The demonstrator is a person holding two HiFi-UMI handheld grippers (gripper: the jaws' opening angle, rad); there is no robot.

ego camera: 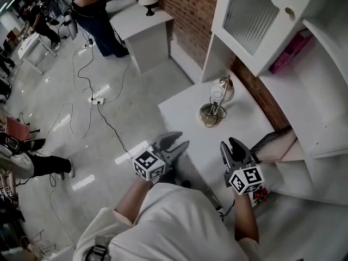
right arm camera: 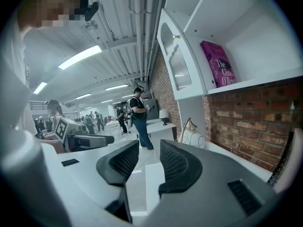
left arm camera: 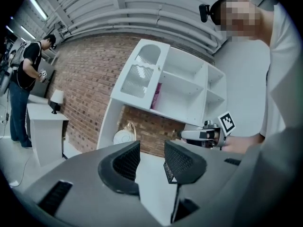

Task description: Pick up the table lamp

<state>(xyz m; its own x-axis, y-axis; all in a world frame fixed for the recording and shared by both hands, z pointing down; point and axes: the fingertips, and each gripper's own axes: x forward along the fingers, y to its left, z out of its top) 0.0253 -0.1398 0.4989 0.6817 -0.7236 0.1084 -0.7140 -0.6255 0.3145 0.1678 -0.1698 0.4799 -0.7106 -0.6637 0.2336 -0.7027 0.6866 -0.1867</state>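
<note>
The table lamp (ego camera: 216, 101) has a round metal base, a thin curved stem and a pale globe shade; it stands on the white table (ego camera: 185, 118) near the brick wall. It shows small in the left gripper view (left arm camera: 124, 135) and in the right gripper view (right arm camera: 194, 135). My left gripper (ego camera: 173, 144) is open and empty at the table's near left edge, short of the lamp. To its right my right gripper (ego camera: 235, 148) is open and empty too, above the table's near side.
A white hutch (ego camera: 293, 53) with shelves and an open glazed door (ego camera: 255, 12) stands over the table's right; a pink book (ego camera: 291, 50) stands on one shelf. Cables (ego camera: 92, 97) trail over the glossy floor. Another white table with a small lamp (ego camera: 148, 1) stands farther off, with people nearby.
</note>
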